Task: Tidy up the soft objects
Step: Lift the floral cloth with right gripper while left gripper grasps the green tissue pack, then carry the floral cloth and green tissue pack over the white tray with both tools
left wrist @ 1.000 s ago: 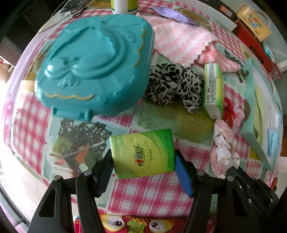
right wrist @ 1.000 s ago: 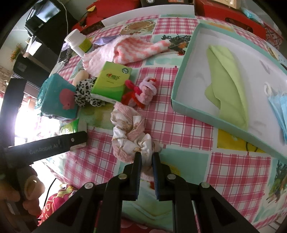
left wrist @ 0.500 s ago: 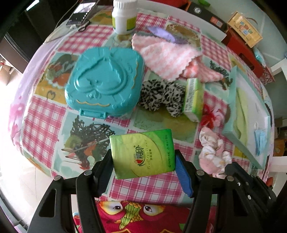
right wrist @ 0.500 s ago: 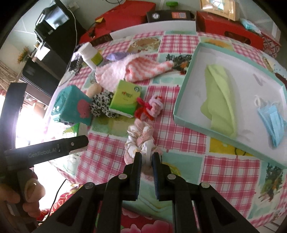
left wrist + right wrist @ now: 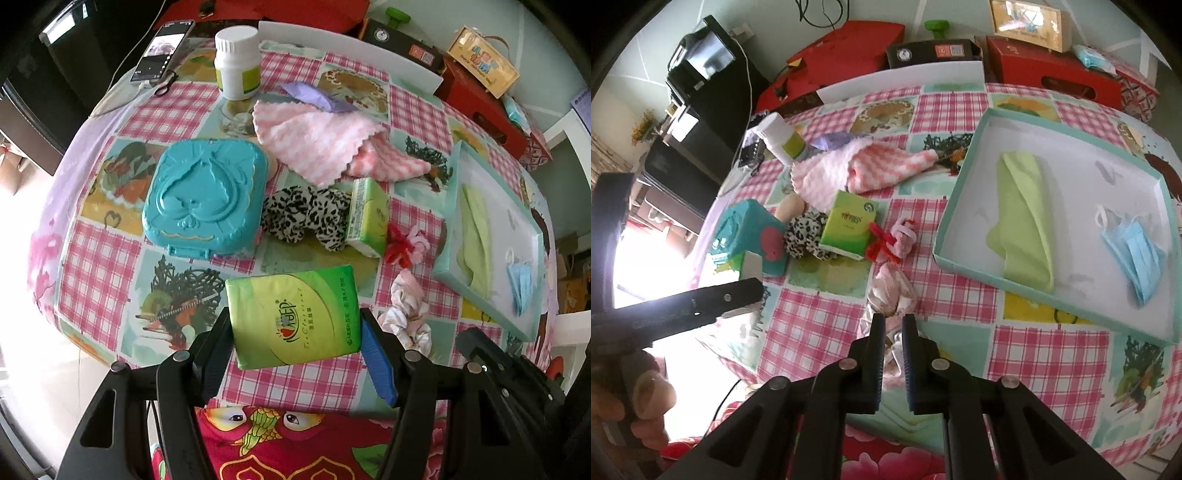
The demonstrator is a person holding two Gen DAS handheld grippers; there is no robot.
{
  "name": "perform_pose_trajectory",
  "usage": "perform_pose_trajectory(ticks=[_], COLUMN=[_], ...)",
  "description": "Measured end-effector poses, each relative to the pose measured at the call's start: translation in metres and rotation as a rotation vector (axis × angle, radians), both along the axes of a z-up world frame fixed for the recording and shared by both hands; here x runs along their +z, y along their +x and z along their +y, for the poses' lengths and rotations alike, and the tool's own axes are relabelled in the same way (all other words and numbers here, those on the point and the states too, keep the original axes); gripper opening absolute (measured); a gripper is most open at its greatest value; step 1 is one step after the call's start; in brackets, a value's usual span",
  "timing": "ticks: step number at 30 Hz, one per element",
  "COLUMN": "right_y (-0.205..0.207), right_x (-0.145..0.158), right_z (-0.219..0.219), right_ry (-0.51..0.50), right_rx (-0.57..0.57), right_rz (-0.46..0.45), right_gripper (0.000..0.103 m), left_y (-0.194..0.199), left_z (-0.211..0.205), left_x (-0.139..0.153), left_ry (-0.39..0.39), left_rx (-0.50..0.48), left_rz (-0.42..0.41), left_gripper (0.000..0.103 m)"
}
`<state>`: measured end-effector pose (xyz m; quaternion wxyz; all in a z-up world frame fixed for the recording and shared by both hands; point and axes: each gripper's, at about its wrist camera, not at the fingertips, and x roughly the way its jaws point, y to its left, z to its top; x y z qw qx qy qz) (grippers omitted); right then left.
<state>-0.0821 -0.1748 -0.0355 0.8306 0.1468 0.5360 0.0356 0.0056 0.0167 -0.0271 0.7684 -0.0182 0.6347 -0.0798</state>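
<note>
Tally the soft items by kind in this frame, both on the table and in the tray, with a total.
Tissue packs: 2, one in the left hand-held gripper, one on the table.
Scrunchies: 3, floral in the right hand-held gripper, leopard, red-pink.
Cloths: 2, pink, green in the tray.
Face masks in the tray: 1.
Total: 8

tissue pack (image 5: 293, 317) green | scrunchie (image 5: 306, 218) leopard (black-white) | tray (image 5: 964, 206) teal
</note>
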Motion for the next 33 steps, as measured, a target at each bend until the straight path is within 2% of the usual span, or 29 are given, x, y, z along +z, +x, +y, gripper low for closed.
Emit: perform_pose_trajectory(ticks=[6, 8, 9, 22, 26, 33], right_y=[0.011, 0.015, 0.016, 0.037, 0.040, 0.042], right_x=[-0.015, -0.020, -0.021, -0.061, -0.069, -0.074], right_z=[0.010, 0.015, 0.018, 0.050, 0.052, 0.045], right_ry=[-0.032, -0.042, -0.049, -0.186, -0.238, -0.225], right_rx=[0.019, 0.033, 0.037, 0.133, 0.130, 0.106], right_rz=[0.038, 0.047, 0.050, 0.155, 0.179, 0.185], right_gripper=[0.016, 0.038, 0.041, 0.049, 0.050, 0.048], left_y=[-0.002, -0.002, -0.002, 0.003, 0.002, 0.002], left_z=[0.006, 0.010, 0.011, 0.023, 0.026, 0.029], left_x=[-0.015, -0.019, -0.021, -0.044, -0.048, -0.051], left_ry=[0.019, 0.021, 0.021, 0.024, 0.022, 0.022], left_rx=[0.019, 0.026, 0.031, 0.057, 0.063, 0.061], left_rz=[0.041, 0.050, 0.054, 0.095, 0.102, 0.108], left_gripper=[0.066, 0.066, 0.066, 0.066, 0.066, 0.066])
